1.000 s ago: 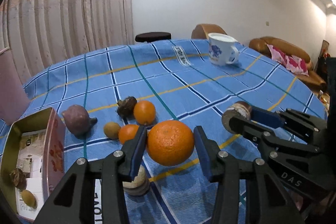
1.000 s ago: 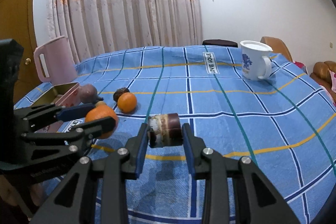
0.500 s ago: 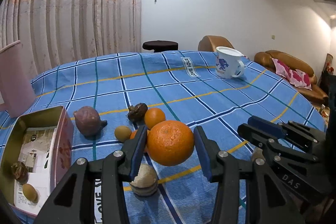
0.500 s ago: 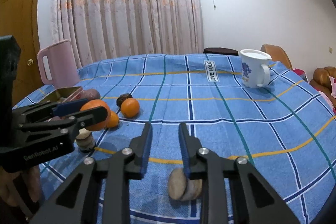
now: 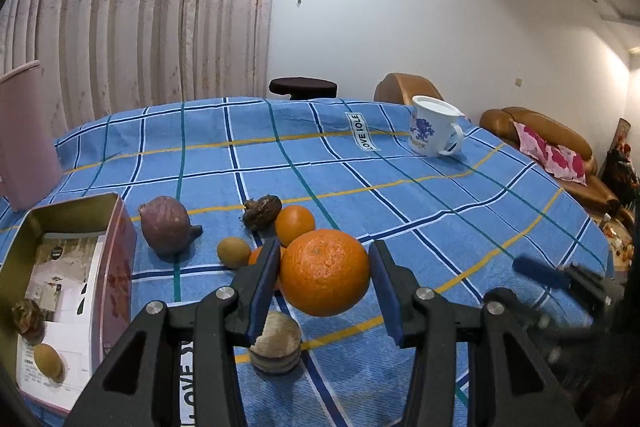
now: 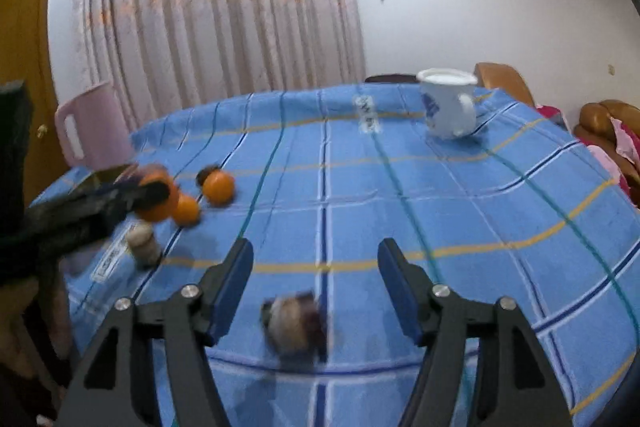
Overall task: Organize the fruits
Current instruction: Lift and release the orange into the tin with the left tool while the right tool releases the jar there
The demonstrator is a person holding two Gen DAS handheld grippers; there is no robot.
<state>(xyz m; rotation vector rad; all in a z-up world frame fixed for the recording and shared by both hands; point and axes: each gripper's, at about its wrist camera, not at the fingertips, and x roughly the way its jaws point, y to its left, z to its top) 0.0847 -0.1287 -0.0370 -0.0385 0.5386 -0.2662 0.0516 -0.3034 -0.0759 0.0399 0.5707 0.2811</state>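
Observation:
My left gripper [image 5: 324, 273] is shut on a large orange [image 5: 324, 273] and holds it above the blue checked tablecloth [image 5: 400, 211]. Behind it lie a smaller orange [image 5: 295, 225], a yellow-brown fruit [image 5: 233, 251], a dark shrivelled fruit [image 5: 262, 211] and a purple-brown fruit [image 5: 165, 225]. A gold tin box [image 5: 60, 291] at the left holds two small fruits. My right gripper [image 6: 316, 287] is open and empty above a brown-and-tan round item [image 6: 294, 325] lying on the cloth. It also shows blurred at the right of the left wrist view [image 5: 560, 283].
A tan layered round item [image 5: 275, 345] stands under my left gripper. A white mug with blue flowers [image 5: 434, 131] stands at the far right of the table. A pink jug [image 6: 94, 125] stands at the far left. Sofas and a stool lie beyond the table.
My right gripper has opened wide and pulled back from the brown-and-tan item it set down on the cloth. My left gripper has lifted slightly, still holding the large orange.

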